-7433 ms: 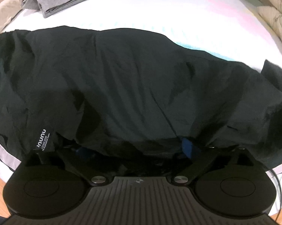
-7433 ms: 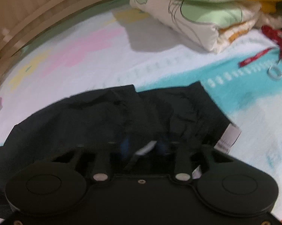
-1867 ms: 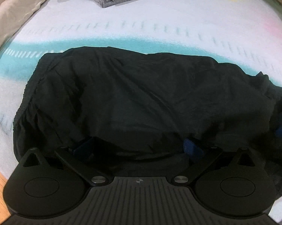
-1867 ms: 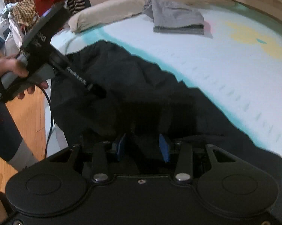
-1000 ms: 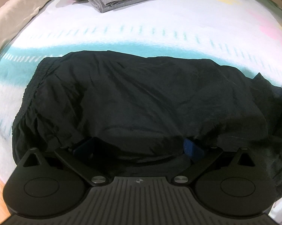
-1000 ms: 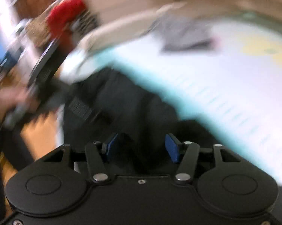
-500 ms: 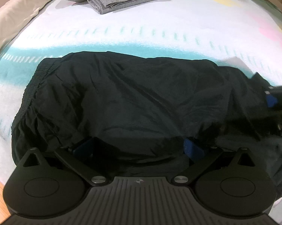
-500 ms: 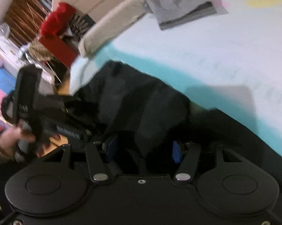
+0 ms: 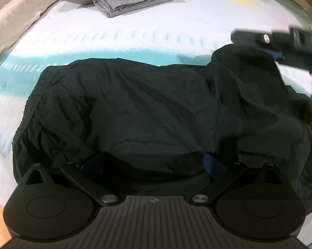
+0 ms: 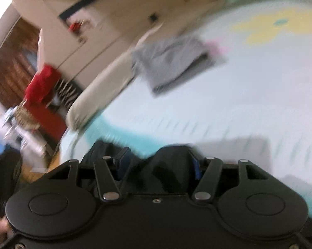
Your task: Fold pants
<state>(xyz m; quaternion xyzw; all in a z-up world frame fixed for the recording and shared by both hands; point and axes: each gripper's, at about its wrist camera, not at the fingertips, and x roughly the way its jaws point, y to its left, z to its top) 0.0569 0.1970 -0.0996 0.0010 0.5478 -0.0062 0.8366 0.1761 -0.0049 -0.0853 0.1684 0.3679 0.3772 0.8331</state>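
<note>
Carrying the fold across the black pants [image 9: 147, 112] goes best if the right claw [image 10: 158, 166], bunching cloth between half-spread jaws, travels toward nine o'clock while the left claw [image 9: 154, 161], jaws wide over the near edge, pins it to the bed [image 9: 176, 27].

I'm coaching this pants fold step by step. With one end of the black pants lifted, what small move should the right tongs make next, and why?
Probably carry the lifted end across toward the elastic waistband and lay it down. The right tongs hold a bunch of the black pants raised above the rest, while the left tongs rest low on the near edge.
</note>
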